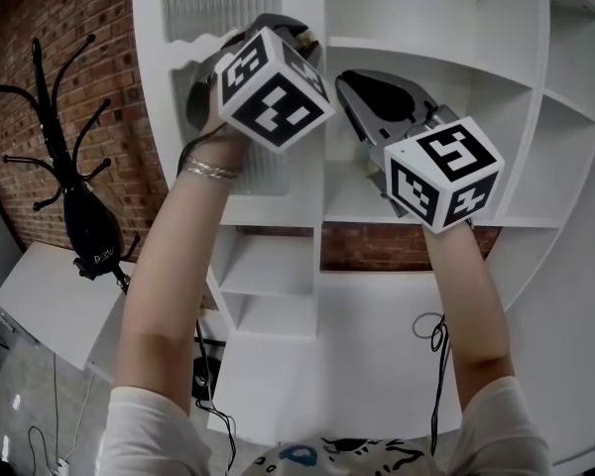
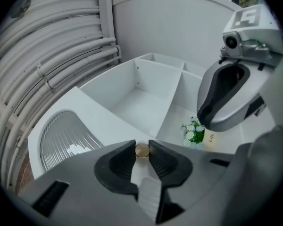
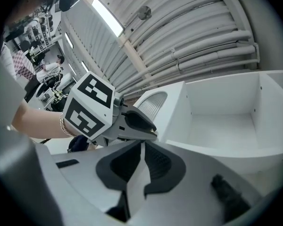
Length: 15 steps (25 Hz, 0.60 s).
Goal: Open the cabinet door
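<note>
Left gripper view: the left gripper had its jaws pinching the small round brass knob on the white ribbed-glass cabinet door, upper left of the white shelf unit; the right gripper had its jaws pressed together.

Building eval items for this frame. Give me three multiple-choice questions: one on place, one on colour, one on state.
1. Where do the small flowers stand?
A. on the floor
B. in an open shelf compartment
C. on a chair

2. What colour is the door knob?
A. black
B. red
C. brass

3. How is the right hand-held gripper?
A. shut, empty
B. shut on a cup
C. wide open round a shelf board

Answers:
1 B: the left gripper view shows them on the compartment's floor.
2 C: it shines brass between the jaws of the left hand-held gripper.
3 A: the right gripper view shows its jaws together with nothing between them.
</note>
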Available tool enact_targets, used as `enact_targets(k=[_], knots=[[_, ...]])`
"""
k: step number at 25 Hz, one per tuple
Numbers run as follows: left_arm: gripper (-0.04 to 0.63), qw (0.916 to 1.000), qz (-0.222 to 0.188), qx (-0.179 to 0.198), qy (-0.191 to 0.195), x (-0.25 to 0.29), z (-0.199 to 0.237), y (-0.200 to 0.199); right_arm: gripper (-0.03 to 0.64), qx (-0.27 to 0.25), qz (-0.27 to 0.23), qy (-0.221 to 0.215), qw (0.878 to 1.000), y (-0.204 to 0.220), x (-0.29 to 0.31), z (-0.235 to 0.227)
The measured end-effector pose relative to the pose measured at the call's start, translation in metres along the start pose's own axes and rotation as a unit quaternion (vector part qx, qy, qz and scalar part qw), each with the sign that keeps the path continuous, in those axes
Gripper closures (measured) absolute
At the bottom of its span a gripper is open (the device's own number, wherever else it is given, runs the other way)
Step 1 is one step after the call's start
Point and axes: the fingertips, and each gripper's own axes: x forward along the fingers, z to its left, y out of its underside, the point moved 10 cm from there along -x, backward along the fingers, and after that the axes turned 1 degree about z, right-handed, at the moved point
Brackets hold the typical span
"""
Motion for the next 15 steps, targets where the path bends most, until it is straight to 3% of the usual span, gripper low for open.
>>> enact_targets(k=[15], knots=[[0.504,0.9924,-0.096,-0.071,0.028,-0.072,0.016,0.007,0.588,-0.014,-0.028,-0.012,0.999,-0.032,-0.009,0.02]])
